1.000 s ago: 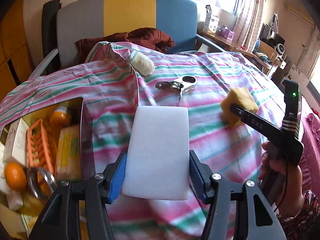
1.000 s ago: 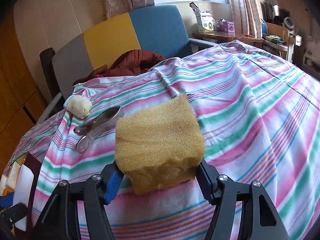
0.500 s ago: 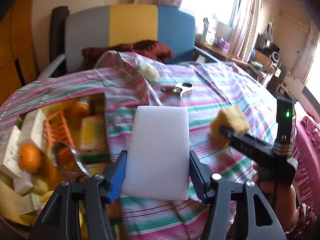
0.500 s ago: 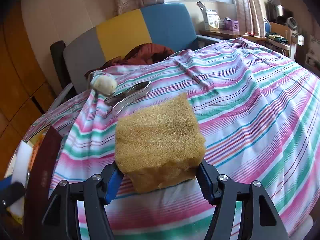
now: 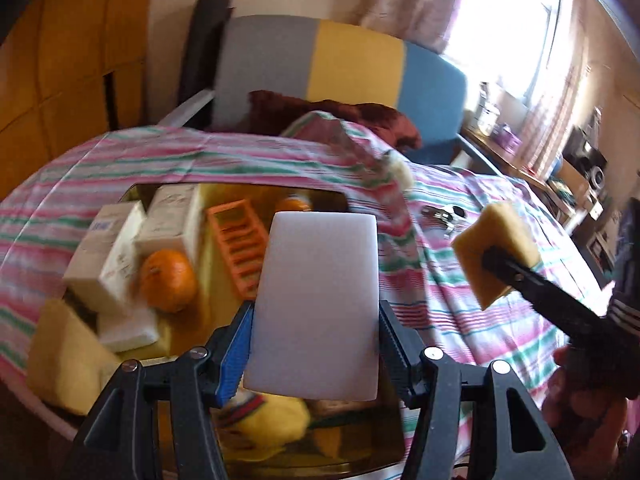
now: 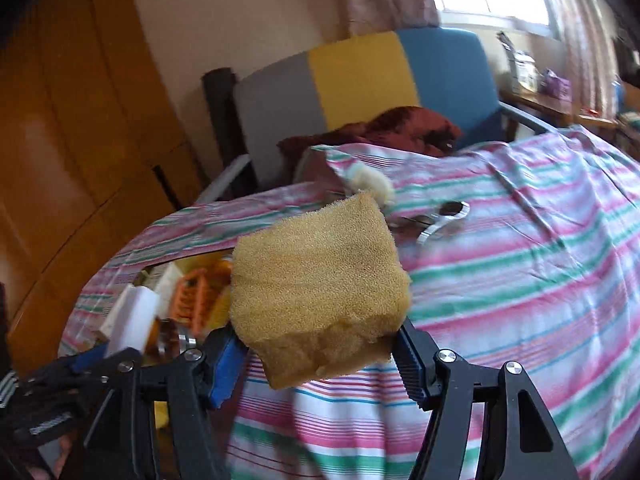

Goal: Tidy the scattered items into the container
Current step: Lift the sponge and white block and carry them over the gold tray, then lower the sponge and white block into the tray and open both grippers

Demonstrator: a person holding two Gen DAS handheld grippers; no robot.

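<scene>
My left gripper (image 5: pixel 314 350) is shut on a white foam block (image 5: pixel 316 300) and holds it above the open container (image 5: pixel 132 194), which holds boxes, an orange (image 5: pixel 168 280), an orange rack (image 5: pixel 240 252) and yellow items. My right gripper (image 6: pixel 320 354) is shut on a yellow sponge (image 6: pixel 316 288) over the striped cloth, just right of the container (image 6: pixel 188 292). The sponge also shows in the left wrist view (image 5: pixel 496 252). The white block shows in the right wrist view (image 6: pixel 134 318). A metal clip (image 6: pixel 440 220) and a cream puff (image 6: pixel 372 184) lie on the cloth beyond.
A striped cloth (image 6: pixel 520 280) covers the table. A grey, yellow and blue chair (image 5: pixel 336 64) with a dark red garment (image 5: pixel 332 114) stands behind. A wooden cabinet (image 6: pixel 72 140) is at the left. A cluttered shelf (image 5: pixel 560 168) is at the right.
Both grippers swung left toward the container. The white block now hangs over the container's contents. The sponge has come close to the container's right edge.
</scene>
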